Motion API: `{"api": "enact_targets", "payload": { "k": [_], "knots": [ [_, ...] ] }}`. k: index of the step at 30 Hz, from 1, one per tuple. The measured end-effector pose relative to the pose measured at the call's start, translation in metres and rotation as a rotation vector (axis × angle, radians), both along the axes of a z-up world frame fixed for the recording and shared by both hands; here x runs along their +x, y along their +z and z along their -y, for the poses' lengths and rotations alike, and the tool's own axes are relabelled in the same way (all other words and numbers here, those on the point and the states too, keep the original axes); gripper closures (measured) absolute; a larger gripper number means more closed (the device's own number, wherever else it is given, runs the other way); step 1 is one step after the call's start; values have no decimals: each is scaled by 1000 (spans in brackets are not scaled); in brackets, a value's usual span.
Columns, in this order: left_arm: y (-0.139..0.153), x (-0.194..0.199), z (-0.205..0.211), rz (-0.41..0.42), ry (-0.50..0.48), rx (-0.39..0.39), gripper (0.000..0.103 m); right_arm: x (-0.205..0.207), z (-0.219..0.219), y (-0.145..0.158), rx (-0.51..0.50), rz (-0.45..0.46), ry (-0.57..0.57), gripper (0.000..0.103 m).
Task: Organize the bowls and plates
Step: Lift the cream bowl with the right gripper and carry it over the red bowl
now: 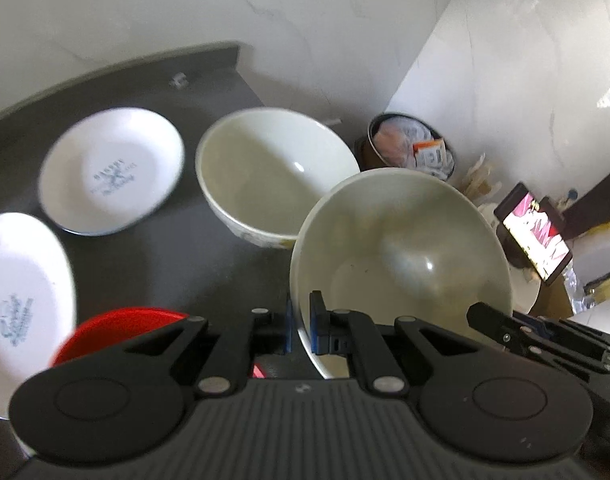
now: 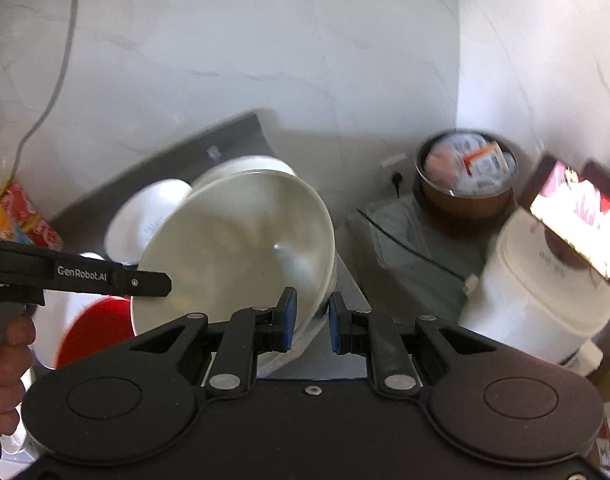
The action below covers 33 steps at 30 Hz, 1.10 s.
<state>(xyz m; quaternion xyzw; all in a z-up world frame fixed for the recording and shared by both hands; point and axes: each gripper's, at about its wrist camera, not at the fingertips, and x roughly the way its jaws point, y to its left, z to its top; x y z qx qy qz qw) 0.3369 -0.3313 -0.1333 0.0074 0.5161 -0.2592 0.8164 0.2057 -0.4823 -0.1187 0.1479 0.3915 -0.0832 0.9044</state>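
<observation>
Left hand-held gripper (image 1: pixel 301 326): blue pads pinch the near rim of a cream bowl (image 1: pixel 401 248), one pad outside, one inside. The bowl is tilted and off the dark counter (image 1: pixel 185 248), its open side toward the camera.

Right hand-held gripper (image 2: pixel 309 320): jaws spread around the opposite rim of the same cream bowl (image 2: pixel 241 248). Left pad is against the bowl's inner wall; right pad stands just clear of the outside. The left tool's black finger crosses the right wrist view at 9 o'clock, with a person's hand (image 2: pixel 5 360) on its grip.

Left wrist view, outward from the held bowl:
- Red plate (image 1: pixel 117 330) at 8 o'clock, partly hidden behind the gripper body.
- White printed plate (image 1: pixel 23 304) at 9 o'clock, at the frame edge.
- Second cream bowl (image 1: pixel 273 176) at 12 o'clock of the held bowl, upright on the counter.
- Second white plate (image 1: pixel 111 170) with blue print at 10 o'clock, flat on the counter, apart from the bowl.
- Round brown container (image 1: pixel 413 148) of packets at 1 o'clock, by the wall.
- Lit phone screen (image 1: pixel 535 236) at 3 o'clock.

Image is motion-blurred.
</observation>
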Motion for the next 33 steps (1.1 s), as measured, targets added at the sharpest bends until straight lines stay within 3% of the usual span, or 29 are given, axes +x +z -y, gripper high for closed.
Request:
{"api": "enact_targets", "payload": {
  "k": [10, 21, 33],
  "knots": [
    [42, -3, -81, 71, 101, -35, 96, 8, -68, 32, -12, 52, 84, 86],
    [45, -17, -149, 47, 169, -47, 96, 2, -125, 36, -17, 45, 143, 86],
    [32, -24, -178, 8, 191, -36, 96, -2, -159, 27, -33, 0, 164, 86]
  ]
}}
